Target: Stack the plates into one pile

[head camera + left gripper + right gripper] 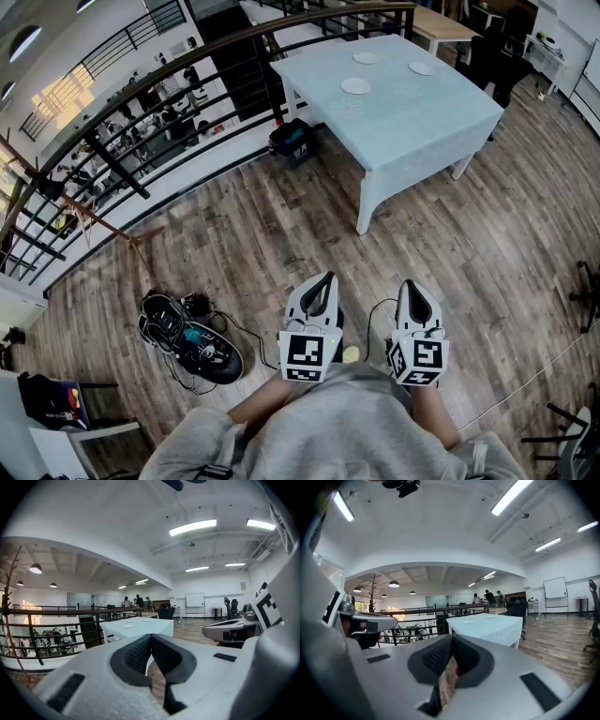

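Three small white plates lie apart on the pale blue table point(412, 122): one near its left edge point(355, 85), one further back point(366, 58), one at the right point(422, 68). I stand well back from the table on the wooden floor. My left gripper point(324, 278) and right gripper point(410, 284) hang side by side close to my body, both pointing toward the table, both shut with nothing in them. In the left gripper view the jaw tips point(150, 635) meet below the distant table point(140, 627). The right gripper point(452, 637) likewise has its tips together.
A dark metal railing point(141, 89) runs along the left, past the table's far corner. A black bag with cables point(192, 345) lies on the floor to my left. A dark bag point(292, 141) sits by the table's leg. Office chairs point(492, 61) stand beyond the table.
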Motion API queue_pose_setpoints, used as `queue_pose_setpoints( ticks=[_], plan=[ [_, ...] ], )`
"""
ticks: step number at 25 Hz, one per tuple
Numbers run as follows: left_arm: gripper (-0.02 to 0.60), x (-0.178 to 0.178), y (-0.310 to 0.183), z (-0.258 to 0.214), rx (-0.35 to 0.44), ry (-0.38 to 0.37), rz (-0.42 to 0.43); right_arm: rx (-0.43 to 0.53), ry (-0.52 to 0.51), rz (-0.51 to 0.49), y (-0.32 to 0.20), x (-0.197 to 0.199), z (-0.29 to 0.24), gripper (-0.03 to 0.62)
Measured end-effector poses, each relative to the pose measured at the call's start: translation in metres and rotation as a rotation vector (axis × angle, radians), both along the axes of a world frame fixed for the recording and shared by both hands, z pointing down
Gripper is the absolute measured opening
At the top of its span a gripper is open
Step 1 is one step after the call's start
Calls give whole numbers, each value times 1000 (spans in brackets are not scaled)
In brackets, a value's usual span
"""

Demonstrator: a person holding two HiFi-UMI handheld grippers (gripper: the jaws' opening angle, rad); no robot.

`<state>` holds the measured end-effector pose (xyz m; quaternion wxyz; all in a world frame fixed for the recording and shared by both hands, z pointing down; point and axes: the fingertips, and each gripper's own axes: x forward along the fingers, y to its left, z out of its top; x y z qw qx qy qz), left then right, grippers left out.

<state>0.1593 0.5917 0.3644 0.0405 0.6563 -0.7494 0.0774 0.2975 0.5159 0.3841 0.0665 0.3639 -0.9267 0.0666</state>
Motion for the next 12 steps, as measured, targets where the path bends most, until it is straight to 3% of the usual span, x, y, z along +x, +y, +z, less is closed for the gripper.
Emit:
queue_pose_setpoints(
  ticks=[12],
  plan=[
    [18, -6, -27, 2, -27, -6, 3, 1, -13, 10, -30, -1, -6, 26]
  ],
)
